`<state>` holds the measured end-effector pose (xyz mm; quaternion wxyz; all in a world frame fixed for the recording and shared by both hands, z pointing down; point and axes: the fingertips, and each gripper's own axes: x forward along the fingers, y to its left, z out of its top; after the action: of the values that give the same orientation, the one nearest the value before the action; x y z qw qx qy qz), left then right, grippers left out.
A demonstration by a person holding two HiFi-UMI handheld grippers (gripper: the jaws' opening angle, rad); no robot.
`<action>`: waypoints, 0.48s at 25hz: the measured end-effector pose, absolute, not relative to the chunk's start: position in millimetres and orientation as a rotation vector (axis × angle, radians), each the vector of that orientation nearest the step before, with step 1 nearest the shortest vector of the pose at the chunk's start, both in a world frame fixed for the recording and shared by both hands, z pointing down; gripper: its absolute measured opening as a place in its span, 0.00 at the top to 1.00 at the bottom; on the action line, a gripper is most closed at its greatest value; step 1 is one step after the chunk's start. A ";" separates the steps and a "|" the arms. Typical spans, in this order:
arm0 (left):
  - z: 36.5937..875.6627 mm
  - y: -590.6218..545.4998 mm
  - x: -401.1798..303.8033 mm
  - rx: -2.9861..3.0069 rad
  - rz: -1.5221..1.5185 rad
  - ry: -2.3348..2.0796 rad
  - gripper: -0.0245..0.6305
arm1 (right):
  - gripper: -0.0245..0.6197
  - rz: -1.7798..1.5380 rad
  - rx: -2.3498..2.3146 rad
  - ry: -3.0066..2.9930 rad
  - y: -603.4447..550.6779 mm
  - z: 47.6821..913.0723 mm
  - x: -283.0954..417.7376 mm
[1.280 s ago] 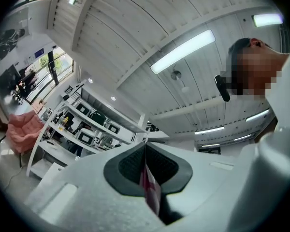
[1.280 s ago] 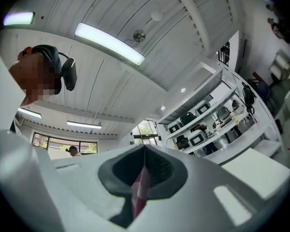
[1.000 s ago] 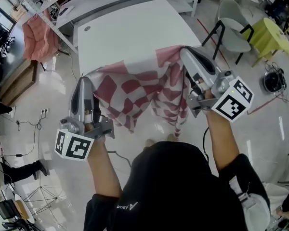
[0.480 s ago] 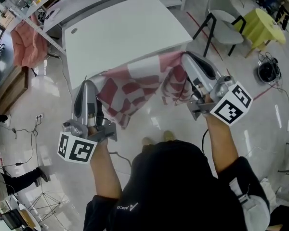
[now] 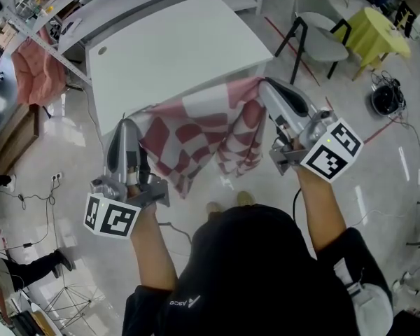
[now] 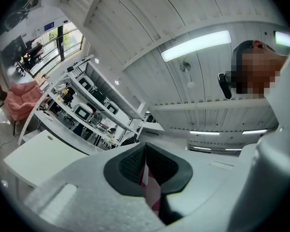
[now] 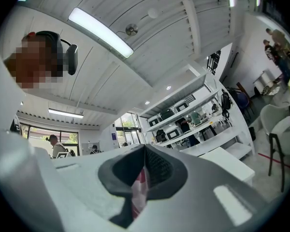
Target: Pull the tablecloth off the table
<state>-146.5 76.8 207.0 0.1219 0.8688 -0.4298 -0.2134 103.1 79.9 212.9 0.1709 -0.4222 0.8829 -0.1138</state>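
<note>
The red and white checked tablecloth (image 5: 196, 128) hangs in folds between my two grippers, just past the near edge of the bare white table (image 5: 168, 47). The left gripper (image 5: 128, 124) is shut on the cloth's left corner, and a strip of cloth (image 6: 151, 195) shows pinched between its dark pads (image 6: 130, 166). At the cloth's right corner the right gripper (image 5: 263, 84) is shut as well, with cloth (image 7: 139, 192) clamped in its jaws. Both gripper views point up at the ceiling.
A grey chair (image 5: 322, 19) and a yellow-green stool (image 5: 381, 30) stand to the right of the table. A pink cloth (image 5: 35, 68) hangs at the left by a long shelf bench (image 5: 126, 5). Cables and a black round object (image 5: 385, 100) lie on the glossy floor.
The cloth has slid off the tabletop's near end towards me and now hangs free. Both grippers have drawn back from the table, still clamped on their corners.
</note>
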 end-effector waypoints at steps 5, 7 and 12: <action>203.1 76.2 -145.8 2.532 -0.630 -1.261 0.94 | 0.95 -0.329 -1.191 2.511 78.6 212.0 103.1; 202.8 76.8 -146.1 2.531 -0.627 -1.264 0.94 | 0.96 -0.334 -1.185 2.510 78.0 212.3 102.8; 202.0 79.3 -144.7 2.527 -0.626 -1.267 0.94 | 0.95 -0.343 -1.176 2.509 78.8 212.7 103.4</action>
<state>-144.7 79.3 202.0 0.1230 0.8662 -0.4342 -0.2145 103.4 78.8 212.7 0.1740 -0.4148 0.8849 -0.1209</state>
